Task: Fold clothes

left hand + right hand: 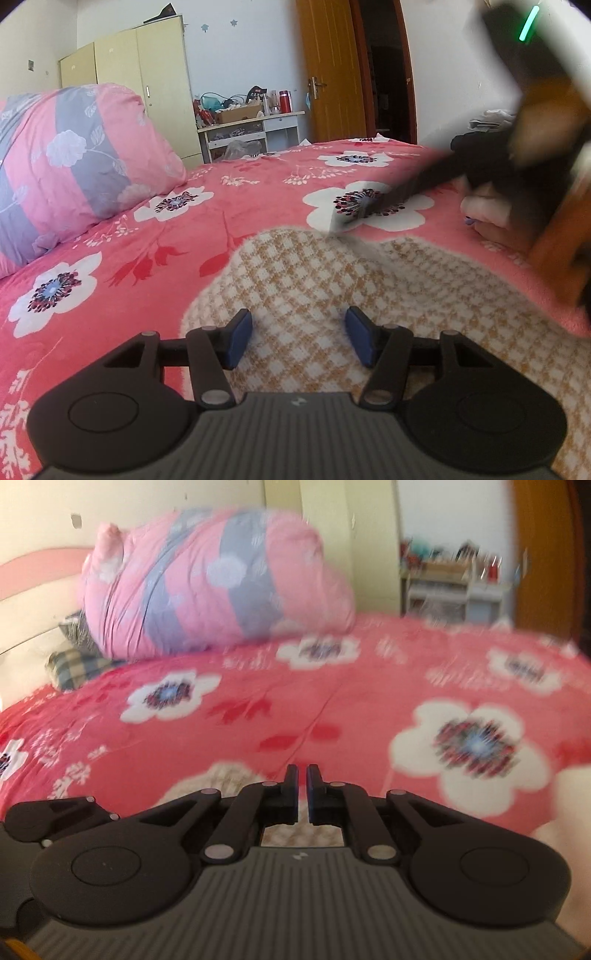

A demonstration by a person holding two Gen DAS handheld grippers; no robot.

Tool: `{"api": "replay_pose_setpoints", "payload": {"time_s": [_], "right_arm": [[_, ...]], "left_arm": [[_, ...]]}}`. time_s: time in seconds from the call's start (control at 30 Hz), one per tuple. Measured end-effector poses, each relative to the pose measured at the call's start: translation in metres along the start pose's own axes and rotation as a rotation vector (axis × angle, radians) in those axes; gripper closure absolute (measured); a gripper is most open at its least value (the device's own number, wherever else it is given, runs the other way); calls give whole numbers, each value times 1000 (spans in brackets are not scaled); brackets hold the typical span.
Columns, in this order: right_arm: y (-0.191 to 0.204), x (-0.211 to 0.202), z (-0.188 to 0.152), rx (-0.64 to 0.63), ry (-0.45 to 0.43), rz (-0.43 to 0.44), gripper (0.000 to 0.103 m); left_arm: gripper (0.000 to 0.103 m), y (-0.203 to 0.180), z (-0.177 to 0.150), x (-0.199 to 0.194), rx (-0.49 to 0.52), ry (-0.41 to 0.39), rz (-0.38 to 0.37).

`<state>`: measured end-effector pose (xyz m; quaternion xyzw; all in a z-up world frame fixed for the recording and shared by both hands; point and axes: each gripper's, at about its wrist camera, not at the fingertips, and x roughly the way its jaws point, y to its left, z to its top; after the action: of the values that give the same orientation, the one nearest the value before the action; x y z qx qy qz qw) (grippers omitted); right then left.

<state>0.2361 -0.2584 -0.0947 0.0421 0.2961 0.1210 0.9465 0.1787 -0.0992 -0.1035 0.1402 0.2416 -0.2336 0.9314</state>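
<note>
Blue-padded left gripper [299, 338] hangs half open just over the checked garment [369, 288], nothing between its jaws. That cream-and-tan knit lies flat on the pink floral bedspread [147, 236], close to the near edge. It looks soft, light and floppy, so a pinch at a corner or hem should lift it best. Right gripper [302, 790] is nearly closed, a slit showing, holding nothing.

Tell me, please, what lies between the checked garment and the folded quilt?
Only bare flowered bedspread separates the checked garment from the quilt, seen in the left wrist view.
</note>
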Motion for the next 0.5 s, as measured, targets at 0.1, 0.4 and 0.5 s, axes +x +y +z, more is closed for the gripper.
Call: {"api": "replay_pose_setpoints", "payload": {"time_s": [0.1, 0.4, 0.5], "right_arm": [[-12, 30, -20, 84, 50, 15, 99], [-23, 27, -23, 163, 36, 47, 98], [-34, 27, -26, 225, 31, 69, 95]], "left_arm": [[45, -1, 2, 0, 12, -3, 0], [51, 8, 59, 15, -25, -25, -9], [49, 15, 64, 64, -78, 182, 76]]}}
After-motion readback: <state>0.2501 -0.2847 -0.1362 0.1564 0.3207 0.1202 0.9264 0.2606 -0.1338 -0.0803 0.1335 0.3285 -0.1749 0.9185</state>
